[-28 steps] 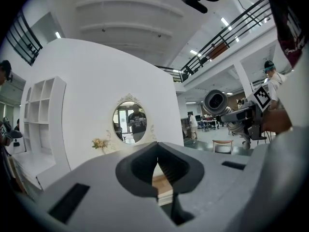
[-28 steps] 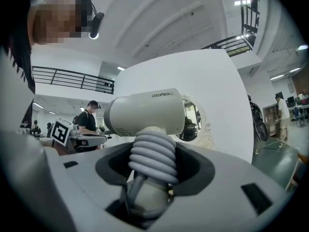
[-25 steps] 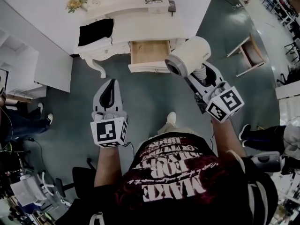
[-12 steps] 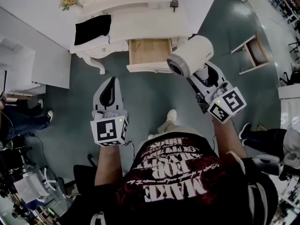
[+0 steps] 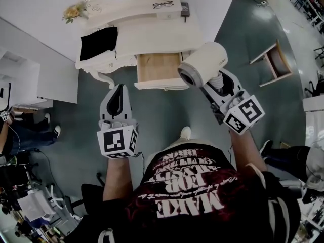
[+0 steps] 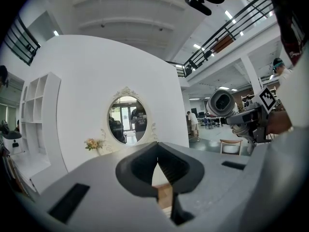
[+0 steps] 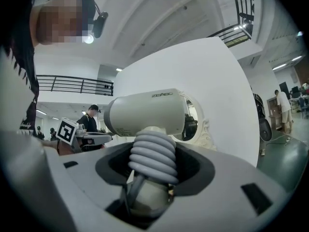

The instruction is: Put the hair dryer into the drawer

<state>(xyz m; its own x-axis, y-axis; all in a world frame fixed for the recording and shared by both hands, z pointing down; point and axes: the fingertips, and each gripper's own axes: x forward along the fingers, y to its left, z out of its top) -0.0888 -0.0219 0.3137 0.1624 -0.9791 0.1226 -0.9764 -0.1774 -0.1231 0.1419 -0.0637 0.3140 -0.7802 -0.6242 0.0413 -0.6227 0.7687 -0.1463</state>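
Both tongs have moved forward with us over the last second, so the table [image 5: 162, 32] and its open drawer [image 5: 157, 67] now lie closer ahead of them than before. The hold on the dryer [image 5: 205, 61] looks unchanged. Our right tongs [image 5: 216, 83] are clamped on the ribbed neck of its handle. In the right gripper view the ribs fill the gap between the jaws of the right tongs [image 7: 149, 178], and the dryer [image 7: 145, 112] barrel lies crosswise just above them, its dark end turned toward our other hand. Our left tongs [image 5: 119, 87] are closed together and empty. In the left gripper view the left tongs [image 6: 157, 166] meet in a thin seam with only a sliver of the drawer's wood showing past them. The drawer stands pulled out and looks bare inside, ahead of the left tongs and a little to their right. The dryer hangs in the air by the drawer's right front corner, not yet over it. A cloth [image 5: 98, 42] lies on the table ahead of the left tongs. We judge the task about half done, with the dryer in hand and the drawer open. We still have to carry the dryer over the drawer, lower it in and let go.
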